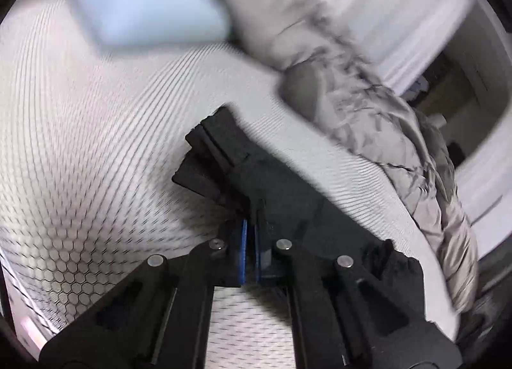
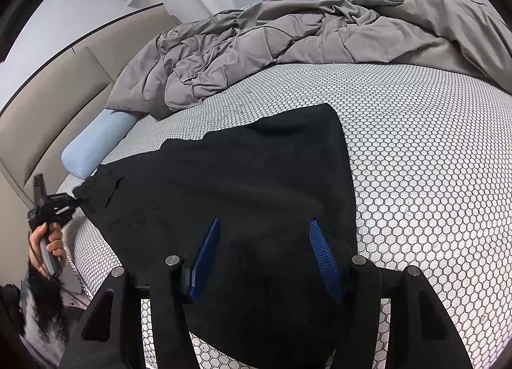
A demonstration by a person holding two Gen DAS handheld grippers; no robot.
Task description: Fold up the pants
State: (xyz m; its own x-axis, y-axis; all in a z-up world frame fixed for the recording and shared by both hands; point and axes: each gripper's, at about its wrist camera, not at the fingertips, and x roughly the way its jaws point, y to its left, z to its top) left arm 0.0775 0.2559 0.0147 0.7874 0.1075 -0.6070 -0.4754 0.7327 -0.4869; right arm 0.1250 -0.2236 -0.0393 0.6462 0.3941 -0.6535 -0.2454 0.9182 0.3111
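Two tongs on the pants [image 2: 243, 177], spread black across the bed [image 2: 432, 177]: left tongs [image 2: 75, 201] pinched tight on a bunched corner near the headboard edge; right tongs [image 2: 265, 250] stand half-open over the cloth, gripping nothing.

The pants [image 2: 243, 183] lie spread on the mattress [image 2: 432, 161]; the duvet [image 2: 256, 45] is heaped behind them; a pillow [image 2: 96, 145] rests at their left against the headboard [image 2: 48, 106].
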